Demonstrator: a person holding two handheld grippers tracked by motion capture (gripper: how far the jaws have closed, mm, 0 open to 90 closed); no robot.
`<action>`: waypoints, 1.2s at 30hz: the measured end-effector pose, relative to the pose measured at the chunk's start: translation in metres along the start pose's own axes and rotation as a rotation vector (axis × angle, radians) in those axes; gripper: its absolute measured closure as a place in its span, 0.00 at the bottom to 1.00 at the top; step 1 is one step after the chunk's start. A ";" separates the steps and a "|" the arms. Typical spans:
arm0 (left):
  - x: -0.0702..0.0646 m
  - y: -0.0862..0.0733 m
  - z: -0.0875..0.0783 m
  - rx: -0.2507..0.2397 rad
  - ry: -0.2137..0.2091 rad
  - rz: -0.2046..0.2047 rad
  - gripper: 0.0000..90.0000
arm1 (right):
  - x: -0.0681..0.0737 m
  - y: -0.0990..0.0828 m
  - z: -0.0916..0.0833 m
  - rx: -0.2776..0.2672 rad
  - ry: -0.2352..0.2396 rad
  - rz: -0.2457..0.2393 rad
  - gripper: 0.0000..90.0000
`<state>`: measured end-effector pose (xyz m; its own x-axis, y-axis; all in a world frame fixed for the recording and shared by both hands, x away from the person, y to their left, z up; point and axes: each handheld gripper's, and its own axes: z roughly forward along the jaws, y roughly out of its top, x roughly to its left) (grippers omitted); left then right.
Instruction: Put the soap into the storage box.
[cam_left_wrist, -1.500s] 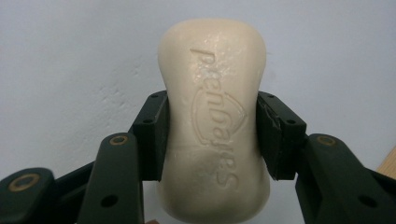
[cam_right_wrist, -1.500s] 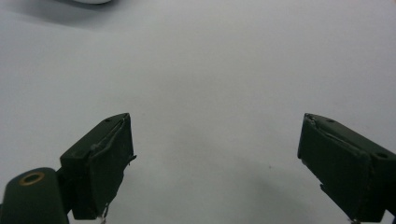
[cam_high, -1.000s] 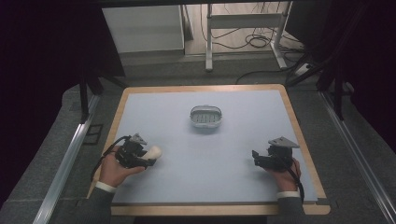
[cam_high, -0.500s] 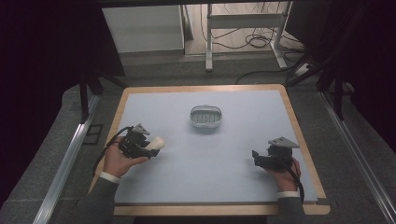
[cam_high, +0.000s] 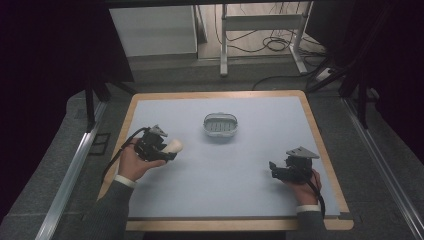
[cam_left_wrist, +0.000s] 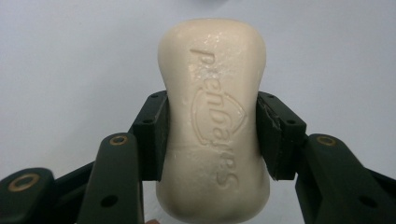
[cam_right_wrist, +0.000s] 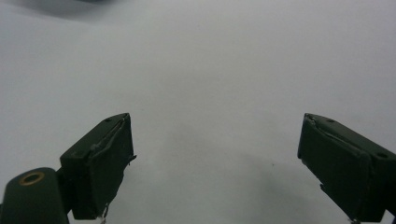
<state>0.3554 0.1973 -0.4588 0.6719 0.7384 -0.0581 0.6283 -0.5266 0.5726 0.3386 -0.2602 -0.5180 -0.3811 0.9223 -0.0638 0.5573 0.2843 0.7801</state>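
Soap bar sits clamped across its narrow waist by my left gripper, held off the bench on the left side, w/ the dish well apart toward the far middle. Jaws bite only the waist, both rounded ends overhang, surface looks slick, so I reckon it could twist or squirt out if I tilt or squeeze harder. Right gripper idles nr the right edge, jaws spread wide, nothing between them.

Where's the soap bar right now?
The soap bar is clamped between the left gripper's jaws, at the left side of the table in the high view, left of and nearer the person than the grey soap dish.
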 end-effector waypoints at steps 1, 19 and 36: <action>0.000 0.000 0.000 0.000 0.000 0.000 0.55 | 0.000 0.000 0.000 0.002 -0.001 -0.002 0.11; 0.004 0.020 0.009 0.005 -0.005 0.015 0.55 | 0.000 0.000 0.001 0.007 0.000 0.001 0.11; 0.010 0.042 0.019 0.003 -0.008 0.026 0.55 | -0.001 -0.001 0.001 0.009 -0.005 -0.004 0.11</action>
<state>0.3958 0.1745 -0.4511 0.6909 0.7212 -0.0502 0.6121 -0.5466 0.5715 0.3395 -0.2608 -0.5192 -0.3801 0.9223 -0.0701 0.5620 0.2905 0.7744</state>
